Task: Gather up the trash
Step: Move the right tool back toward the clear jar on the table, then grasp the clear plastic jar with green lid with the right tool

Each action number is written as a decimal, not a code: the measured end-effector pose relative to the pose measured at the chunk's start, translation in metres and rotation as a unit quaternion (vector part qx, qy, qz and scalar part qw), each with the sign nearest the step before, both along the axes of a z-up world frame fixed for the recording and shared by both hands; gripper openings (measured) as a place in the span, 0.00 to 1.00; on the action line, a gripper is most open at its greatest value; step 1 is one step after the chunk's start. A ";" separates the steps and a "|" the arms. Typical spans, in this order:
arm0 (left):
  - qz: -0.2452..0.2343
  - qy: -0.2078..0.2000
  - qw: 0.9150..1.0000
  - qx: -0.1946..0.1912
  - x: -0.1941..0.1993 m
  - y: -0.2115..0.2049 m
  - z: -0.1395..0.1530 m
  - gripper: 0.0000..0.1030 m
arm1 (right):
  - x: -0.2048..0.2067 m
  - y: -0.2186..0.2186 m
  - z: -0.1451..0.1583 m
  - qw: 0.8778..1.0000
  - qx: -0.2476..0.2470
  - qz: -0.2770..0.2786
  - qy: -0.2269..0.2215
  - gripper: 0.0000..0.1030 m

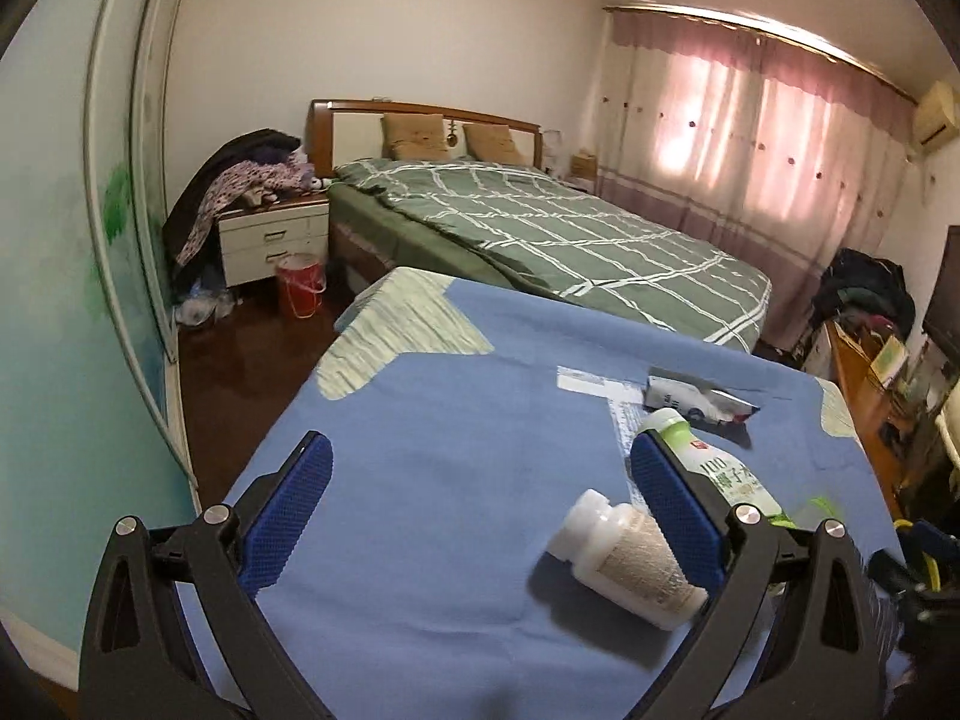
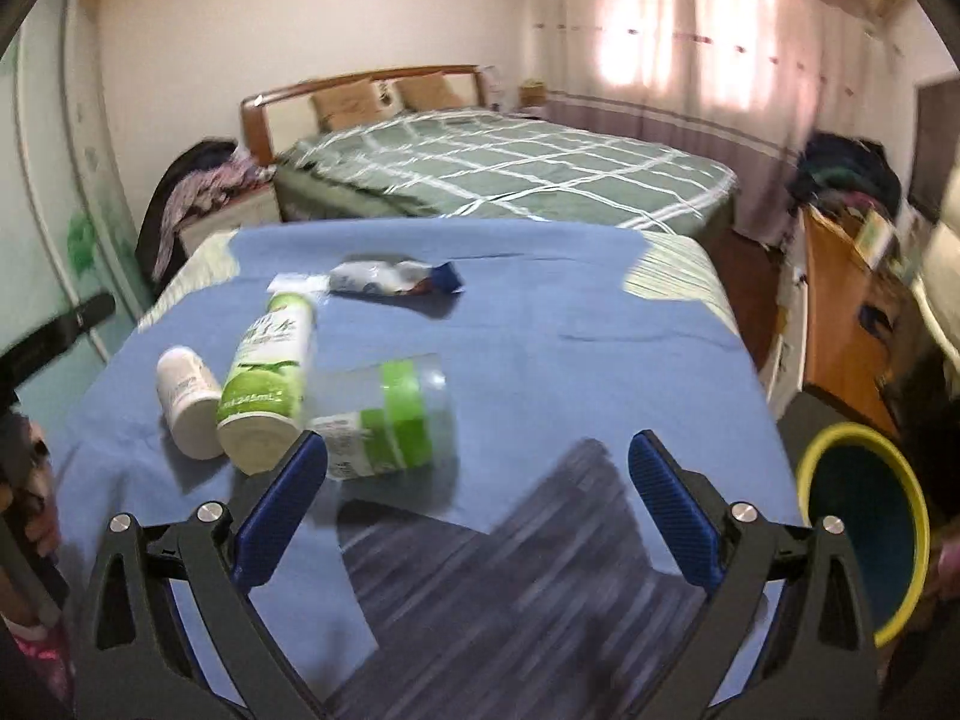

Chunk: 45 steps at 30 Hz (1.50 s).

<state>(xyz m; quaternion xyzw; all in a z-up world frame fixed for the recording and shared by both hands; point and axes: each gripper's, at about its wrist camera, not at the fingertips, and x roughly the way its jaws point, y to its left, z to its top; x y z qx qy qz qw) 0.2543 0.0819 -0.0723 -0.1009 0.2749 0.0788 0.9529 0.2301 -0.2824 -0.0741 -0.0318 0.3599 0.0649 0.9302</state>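
A: State of each hand-held gripper?

B: The left hand-held gripper (image 1: 480,480) is released, jaws wide, nothing between the pads. The right hand-held gripper (image 2: 478,480) is likewise released and empty. Both hang over the counter (image 2: 540,312), which is covered with a blue cloth.

A: Progress on the collection?

B: Judged from the layout, none is done. Four items of trash lie on the cloth: a white bottle (image 1: 624,558), a green bottle (image 2: 267,378), a clear jar (image 2: 390,414) and a wrapper (image 2: 393,279). The bin (image 2: 864,540), yellow-rimmed, stands just off the counter's right edge; what shows of its inside looks empty. All four items remain to be moved.

A: Location and orientation of each item?

B: All lie on their sides on the left half of the counter.
- White bottle: nearest the left edge, just inside the left gripper's right finger in the left view; long axis runs roughly near-to-far, cap at the far end.
- Green bottle: touching or just beside the white bottle; axis near-to-far, base toward the right camera, cap toward the bed (image 2: 510,168).
- Clear jar: at the green bottle's base, just beyond the right gripper's left finger; axis crosswise, mouth toward the bin side.
- Wrapper: farthest out; long axis crosswise.
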 end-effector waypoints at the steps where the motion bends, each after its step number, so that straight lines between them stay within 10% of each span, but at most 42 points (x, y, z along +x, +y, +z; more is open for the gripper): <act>1: 0.000 0.002 1.000 -0.002 0.000 0.001 -0.001 0.95 | 0.005 0.005 -0.004 1.000 -0.007 0.008 0.009 0.93; 33: -0.026 0.015 1.000 0.000 0.000 -0.033 -0.010 0.95 | 0.053 0.037 -0.041 0.997 0.004 0.031 0.070 0.93; 36: -0.028 0.017 0.999 0.001 -0.001 -0.035 -0.011 0.95 | 0.054 0.026 -0.039 0.997 0.031 0.019 0.075 0.69; 45: -0.031 0.017 0.999 -0.002 -0.002 -0.037 -0.011 0.95 | 0.040 -0.025 -0.027 0.995 0.062 -0.060 0.048 0.68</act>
